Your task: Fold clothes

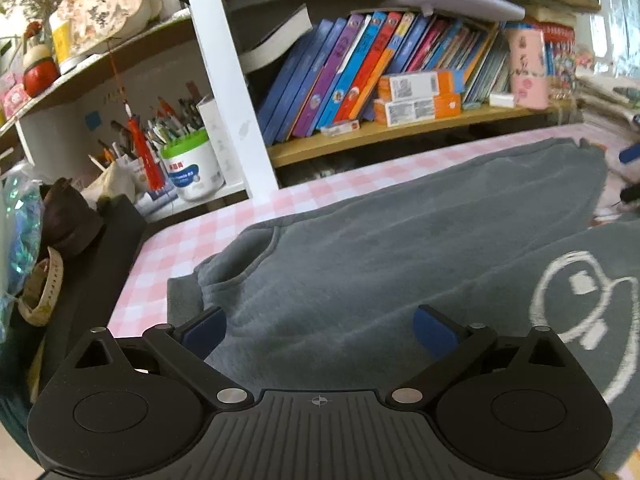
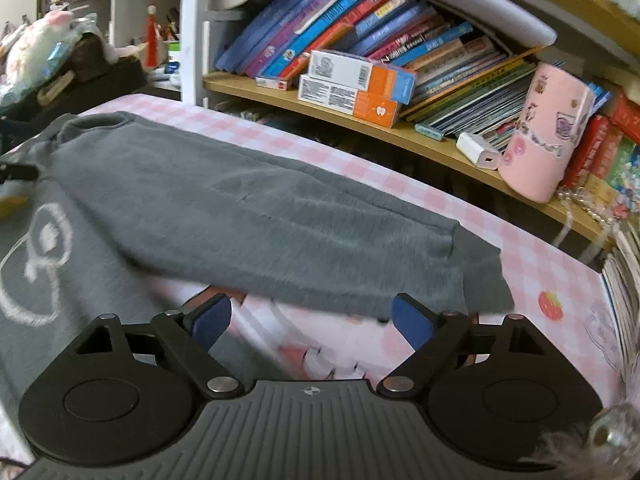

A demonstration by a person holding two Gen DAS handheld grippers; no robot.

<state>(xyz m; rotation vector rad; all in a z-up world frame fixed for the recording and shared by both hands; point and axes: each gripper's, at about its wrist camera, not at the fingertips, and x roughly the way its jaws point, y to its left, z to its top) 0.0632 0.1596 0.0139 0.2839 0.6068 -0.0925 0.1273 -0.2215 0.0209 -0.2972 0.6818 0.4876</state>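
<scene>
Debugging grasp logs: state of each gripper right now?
Left gripper: open, empty, over the grey sweatshirt.
Right gripper: open, empty, at its sleeve.

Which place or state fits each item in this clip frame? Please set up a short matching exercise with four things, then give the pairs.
Things:
1. grey fleece sweatshirt with a white line drawing
2. pink cylindrical holder with stickers
3. white tub with a green lid full of pens
4. left gripper

Places or states:
A. open, blue fingers over grey fabric
B. standing on the wooden bookshelf
C. spread on the pink checked tablecloth
D. left of the white upright post

Pairs: 1-C, 2-B, 3-D, 4-A
</scene>
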